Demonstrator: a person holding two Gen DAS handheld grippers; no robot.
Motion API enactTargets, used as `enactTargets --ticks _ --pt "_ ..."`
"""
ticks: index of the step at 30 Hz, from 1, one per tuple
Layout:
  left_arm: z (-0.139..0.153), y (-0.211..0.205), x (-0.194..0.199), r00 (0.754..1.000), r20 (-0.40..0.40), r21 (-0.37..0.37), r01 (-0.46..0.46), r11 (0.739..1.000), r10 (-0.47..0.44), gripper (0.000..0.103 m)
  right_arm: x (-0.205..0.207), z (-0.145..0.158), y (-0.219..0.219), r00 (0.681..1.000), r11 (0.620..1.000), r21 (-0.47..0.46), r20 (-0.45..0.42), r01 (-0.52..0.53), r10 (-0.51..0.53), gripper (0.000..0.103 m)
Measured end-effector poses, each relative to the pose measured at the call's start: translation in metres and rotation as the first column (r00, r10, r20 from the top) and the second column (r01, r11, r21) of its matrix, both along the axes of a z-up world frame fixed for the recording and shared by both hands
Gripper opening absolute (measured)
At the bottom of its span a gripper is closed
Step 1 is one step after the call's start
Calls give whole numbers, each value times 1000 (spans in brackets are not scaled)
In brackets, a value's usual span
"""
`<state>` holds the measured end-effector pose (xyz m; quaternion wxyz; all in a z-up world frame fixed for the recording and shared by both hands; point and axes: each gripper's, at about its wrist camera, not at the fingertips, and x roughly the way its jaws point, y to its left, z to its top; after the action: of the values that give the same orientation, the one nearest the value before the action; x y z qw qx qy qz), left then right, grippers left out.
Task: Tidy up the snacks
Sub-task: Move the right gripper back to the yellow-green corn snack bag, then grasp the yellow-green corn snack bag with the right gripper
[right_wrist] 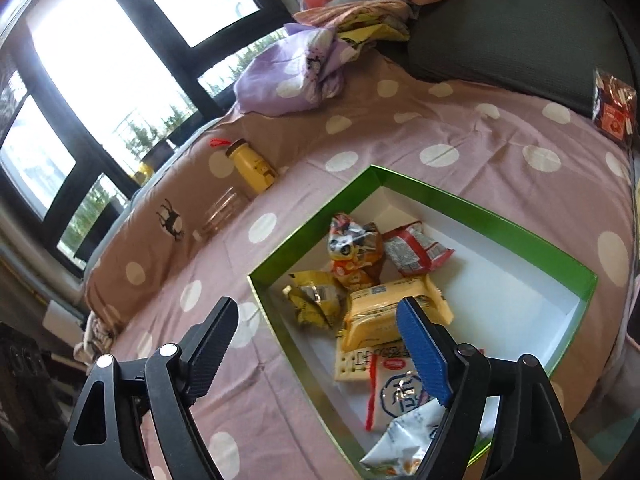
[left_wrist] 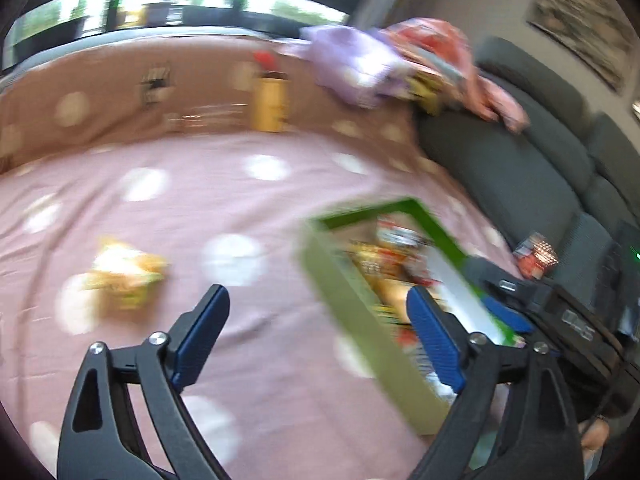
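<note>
A green box (right_wrist: 480, 210) with a white inside lies on the pink dotted bedcover and holds several snack packets, among them a yellow one (right_wrist: 384, 314) and a red-and-white one (right_wrist: 416, 250). My right gripper (right_wrist: 316, 344) is open and empty, with its fingers either side of the box's near-left wall. In the blurred left wrist view the box (left_wrist: 340, 300) is at right and a loose yellow snack packet (left_wrist: 124, 276) lies on the cover at left. My left gripper (left_wrist: 316, 336) is open and empty, above the cover between that packet and the box.
A yellow bottle (right_wrist: 252, 166) and a clear jar (right_wrist: 222, 212) lie near the brown bolster. Purple and pink cloths (right_wrist: 304, 68) are heaped at the back. A dark grey sofa (right_wrist: 516, 36) borders the cover, with a red packet (right_wrist: 612, 108) on it.
</note>
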<state>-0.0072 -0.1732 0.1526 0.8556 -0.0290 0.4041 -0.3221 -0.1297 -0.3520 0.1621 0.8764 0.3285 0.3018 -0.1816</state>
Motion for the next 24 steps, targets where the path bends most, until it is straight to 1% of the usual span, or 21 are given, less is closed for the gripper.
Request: enactTargets --ticks 3,4,6,8,10,13,14,15,16,18,19,20,21,22,24 --pt "0 43 19 992 2 52 -127 991 127 95 17 9 23 997 997 -16 -9 -72 72 84" --pt "-2 60 27 985 -11 58 -172 983 173 96 26 13 33 995 994 -17 -7 -104 104 84" --pt "-8 87 40 969 -39 57 -243 968 246 97 43 19 48 987 987 10 9 -161 161 86" --pt "-18 110 55 951 -75 55 -297 953 301 98 69 20 67 964 961 72 33 -266 264 89" --pt "-32 124 67 936 -115 58 -327 943 332 98 103 12 83 932 919 156 37 -363 362 89" --pt "-55 130 83 922 -170 58 -343 937 348 98 151 -11 102 908 883 228 6 -409 419 89" --pt "-61 130 87 920 -182 59 -342 938 347 98 164 -20 108 901 876 244 -19 -417 434 89" --pt "-68 128 90 920 -192 61 -337 940 342 98 180 -33 115 892 867 269 -56 -419 448 89" --pt "-74 126 94 921 -196 65 -331 941 337 97 191 -44 120 886 861 288 -78 -419 457 89" --pt "-82 124 103 921 -208 74 -322 944 330 96 214 -67 131 862 838 330 -114 -435 493 89" --pt "-87 123 106 921 -216 66 -318 946 325 92 223 -77 137 848 824 349 -131 -446 514 89" --pt "-91 122 110 922 -231 53 -308 950 311 90 230 -88 142 835 814 365 -148 -452 530 89" --pt "-95 120 114 923 -245 42 -296 954 297 87 236 -95 147 826 810 368 -163 -457 539 89" --pt "-100 118 118 924 -257 35 -284 958 283 81 241 -102 151 818 813 355 -185 -462 545 89" --pt "-107 115 122 926 -263 40 -271 962 272 78 246 -109 157 808 822 328 -221 -466 546 89"
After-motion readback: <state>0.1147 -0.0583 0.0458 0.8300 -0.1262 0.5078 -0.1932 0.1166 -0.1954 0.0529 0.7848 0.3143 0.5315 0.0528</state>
